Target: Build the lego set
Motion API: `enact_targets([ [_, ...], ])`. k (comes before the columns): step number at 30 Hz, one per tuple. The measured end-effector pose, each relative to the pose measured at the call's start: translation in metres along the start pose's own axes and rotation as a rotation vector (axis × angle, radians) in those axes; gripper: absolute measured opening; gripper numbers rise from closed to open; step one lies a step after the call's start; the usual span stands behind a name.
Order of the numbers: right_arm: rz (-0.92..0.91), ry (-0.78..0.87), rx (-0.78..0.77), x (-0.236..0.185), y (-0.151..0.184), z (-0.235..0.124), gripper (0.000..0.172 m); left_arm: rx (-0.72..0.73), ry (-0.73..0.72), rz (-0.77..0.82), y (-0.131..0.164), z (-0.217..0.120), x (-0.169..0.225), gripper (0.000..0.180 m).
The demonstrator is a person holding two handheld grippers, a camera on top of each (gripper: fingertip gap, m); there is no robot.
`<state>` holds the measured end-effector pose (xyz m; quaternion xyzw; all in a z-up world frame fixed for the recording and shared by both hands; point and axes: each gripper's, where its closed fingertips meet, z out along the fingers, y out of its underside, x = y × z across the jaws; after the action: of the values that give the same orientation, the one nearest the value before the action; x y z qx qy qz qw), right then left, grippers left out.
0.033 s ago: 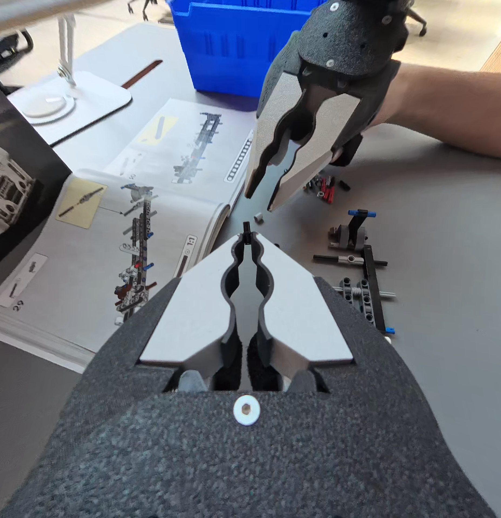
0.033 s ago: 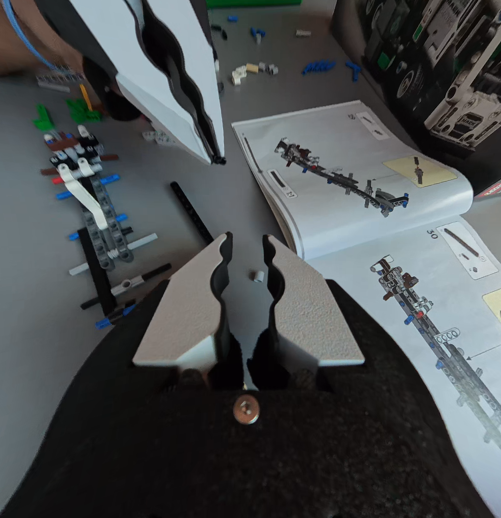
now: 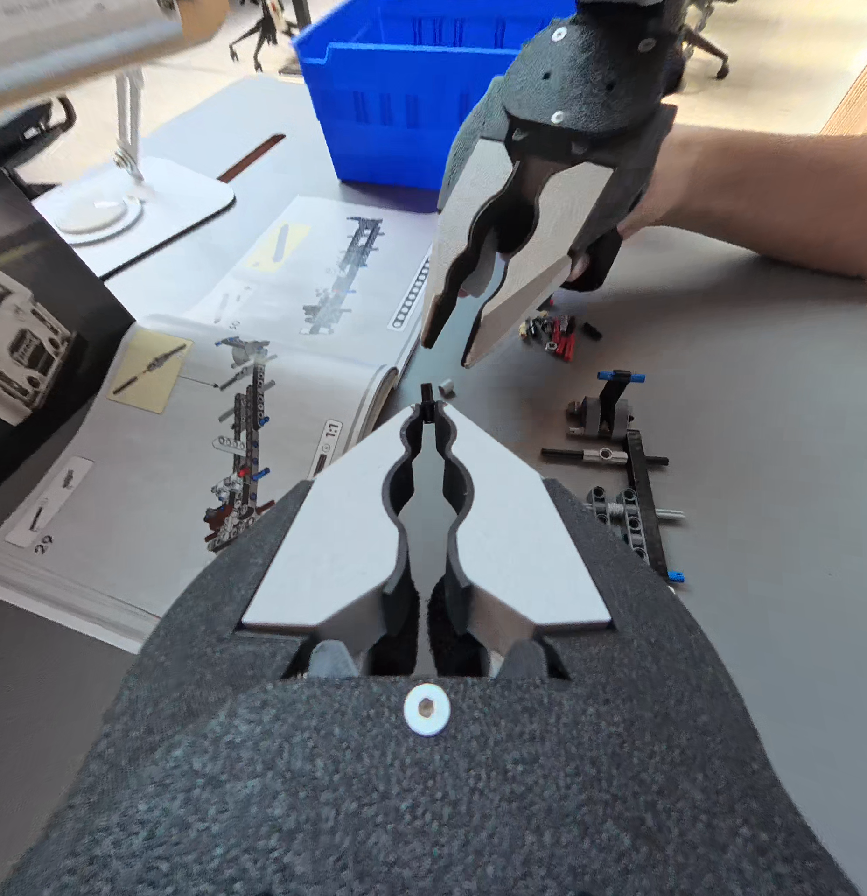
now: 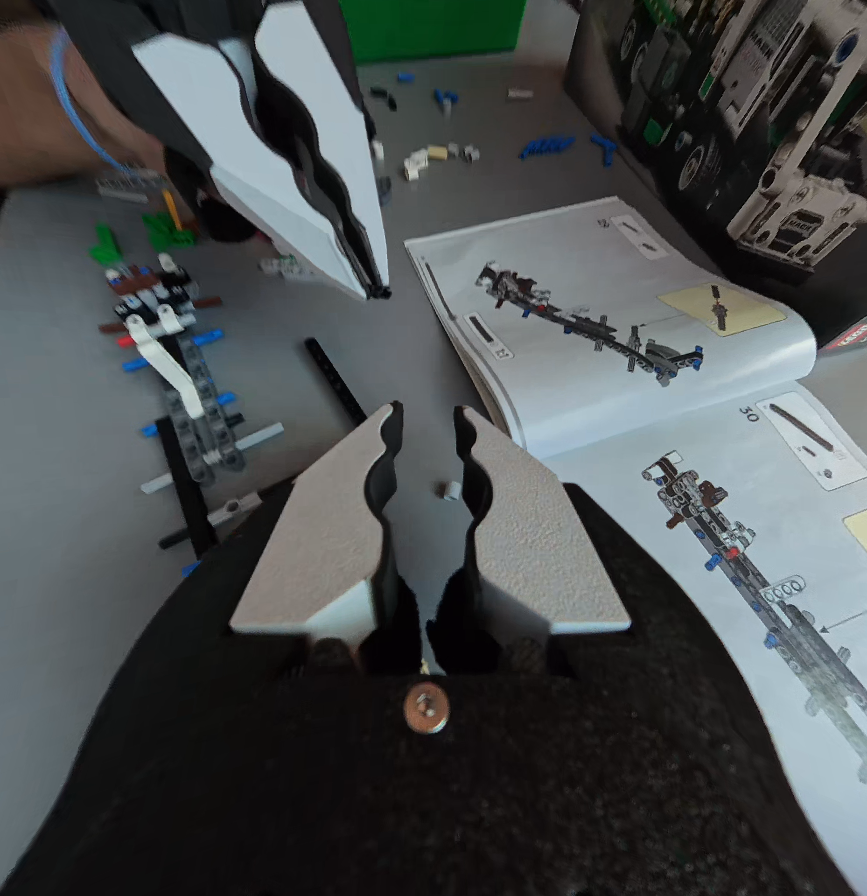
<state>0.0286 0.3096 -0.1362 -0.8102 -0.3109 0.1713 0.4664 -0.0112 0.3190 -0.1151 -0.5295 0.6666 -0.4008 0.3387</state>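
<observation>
The left gripper [image 3: 427, 409] pinches a small black pin [image 3: 426, 396] at its fingertips, while the right gripper [image 4: 427, 412] hovers unclenched over a small grey bush [image 4: 450, 489] on the tabletop [image 3: 737, 378].

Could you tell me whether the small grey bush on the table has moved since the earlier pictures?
No. The small grey bush lies at the same spot beside the open instruction booklet, just past the left gripper.

Both wrist cams sat close above the grey table [image 3: 712, 630], angled down and facing each other; both caught the open instruction booklet [image 4: 616, 300] and a small grey bush [image 3: 447, 387].
</observation>
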Motion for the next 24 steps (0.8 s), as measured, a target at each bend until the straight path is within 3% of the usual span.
enact_targets([
  [6, 0.182, -0.224, 0.313, -0.027, -0.055, -0.017, 0.020, 0.155, 0.020, 0.076, -0.028, -0.009, 0.016, 0.003],
  [14, 0.248, -0.351, 0.391, -0.043, -0.068, -0.017, 0.012, 0.205, 0.031, 0.114, -0.038, -0.011, 0.028, 0.003],
  [24, 0.236, -0.319, 0.364, -0.040, -0.065, -0.013, 0.003, 0.173, 0.015, 0.141, -0.033, -0.010, 0.027, 0.003],
])
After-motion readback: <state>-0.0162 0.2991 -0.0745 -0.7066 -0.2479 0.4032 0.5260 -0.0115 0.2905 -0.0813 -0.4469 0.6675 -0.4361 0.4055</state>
